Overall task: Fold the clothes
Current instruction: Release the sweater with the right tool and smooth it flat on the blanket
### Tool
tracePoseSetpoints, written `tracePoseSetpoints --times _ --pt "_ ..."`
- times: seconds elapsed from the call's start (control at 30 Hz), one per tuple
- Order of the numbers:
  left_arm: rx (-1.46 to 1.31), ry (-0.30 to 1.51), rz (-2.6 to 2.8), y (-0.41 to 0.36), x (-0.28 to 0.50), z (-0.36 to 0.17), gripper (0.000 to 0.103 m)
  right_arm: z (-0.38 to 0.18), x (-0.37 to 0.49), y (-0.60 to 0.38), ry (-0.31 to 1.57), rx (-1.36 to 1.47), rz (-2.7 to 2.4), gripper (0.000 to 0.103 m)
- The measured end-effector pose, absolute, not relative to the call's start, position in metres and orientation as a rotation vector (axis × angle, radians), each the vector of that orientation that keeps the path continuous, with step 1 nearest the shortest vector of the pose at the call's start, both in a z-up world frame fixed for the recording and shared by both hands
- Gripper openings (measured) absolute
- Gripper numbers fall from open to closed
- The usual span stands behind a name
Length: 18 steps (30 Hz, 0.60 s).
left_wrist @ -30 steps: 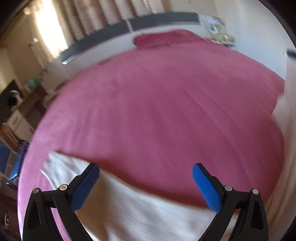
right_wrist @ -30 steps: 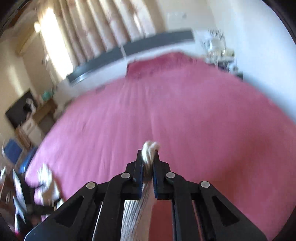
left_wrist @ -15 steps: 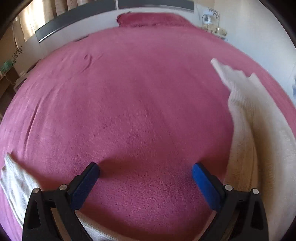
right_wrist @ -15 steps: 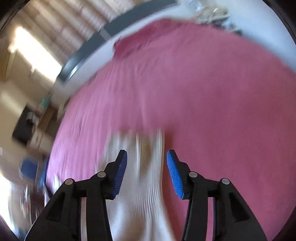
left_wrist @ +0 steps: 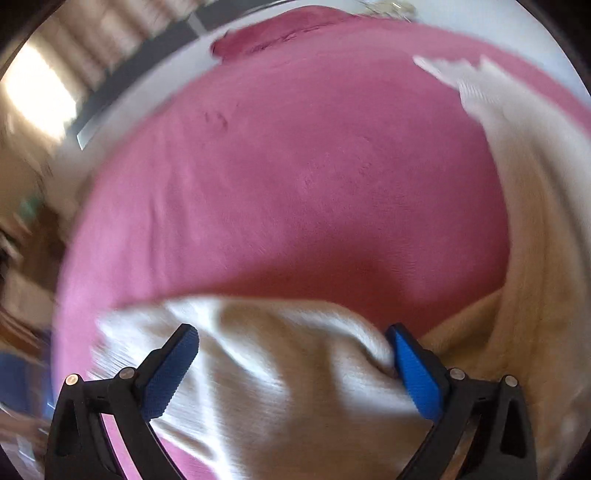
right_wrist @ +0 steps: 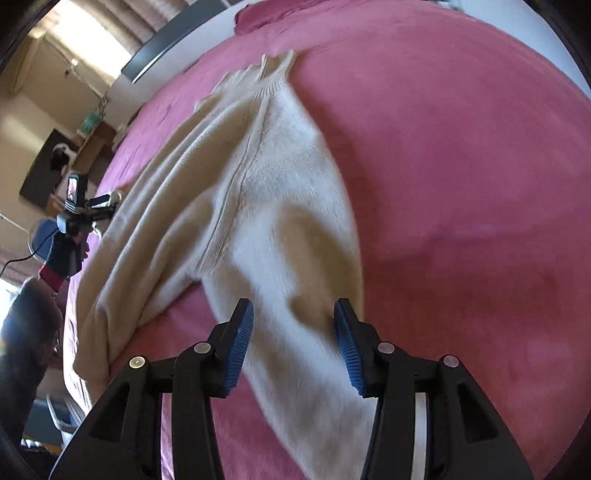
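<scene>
A cream knitted sweater [right_wrist: 236, 192] lies spread lengthwise on the pink bed cover [right_wrist: 461, 166], its collar at the far end. One sleeve runs toward me and passes under my right gripper [right_wrist: 293, 326], which is open just above it. In the left wrist view my left gripper [left_wrist: 291, 347] is open, with a bulge of the sweater [left_wrist: 280, 354] lying between its blue pads [left_wrist: 413, 365]. The right pad touches the cloth. The rest of the garment curves away along the right side.
A pink pillow [left_wrist: 280, 33] and a dark headboard [left_wrist: 155, 55] are at the far end of the bed. A gloved hand [right_wrist: 62, 254] holds the left gripper at the bed's left edge. Furniture and a bright window stand to the left.
My right gripper was shut on the sweater a second ago; it has opened and let the cloth drop onto the bed. The left gripper has moved back over the sweater's near edge.
</scene>
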<state>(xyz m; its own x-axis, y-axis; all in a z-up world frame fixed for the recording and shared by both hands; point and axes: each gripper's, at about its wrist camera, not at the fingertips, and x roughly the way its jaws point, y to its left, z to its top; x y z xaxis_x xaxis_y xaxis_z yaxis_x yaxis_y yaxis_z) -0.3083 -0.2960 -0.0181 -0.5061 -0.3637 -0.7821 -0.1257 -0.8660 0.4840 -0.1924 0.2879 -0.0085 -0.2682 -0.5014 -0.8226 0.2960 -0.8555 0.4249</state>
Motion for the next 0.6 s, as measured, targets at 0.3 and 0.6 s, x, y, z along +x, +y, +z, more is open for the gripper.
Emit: tracePoseSetpoints --times 0.3,0.6 --pt "1.421 -1.180 -2.274 -0.271 -0.288 -0.044 0.000 0.020 -0.133 0.274 -0.247 1.488 -2.151 0.051" --pt "1.519 -0.647 -2.404 -0.320 -0.169 -0.013 0.009 -0.030 -0.093 0.147 -0.403 1.556 -1.702 0.054"
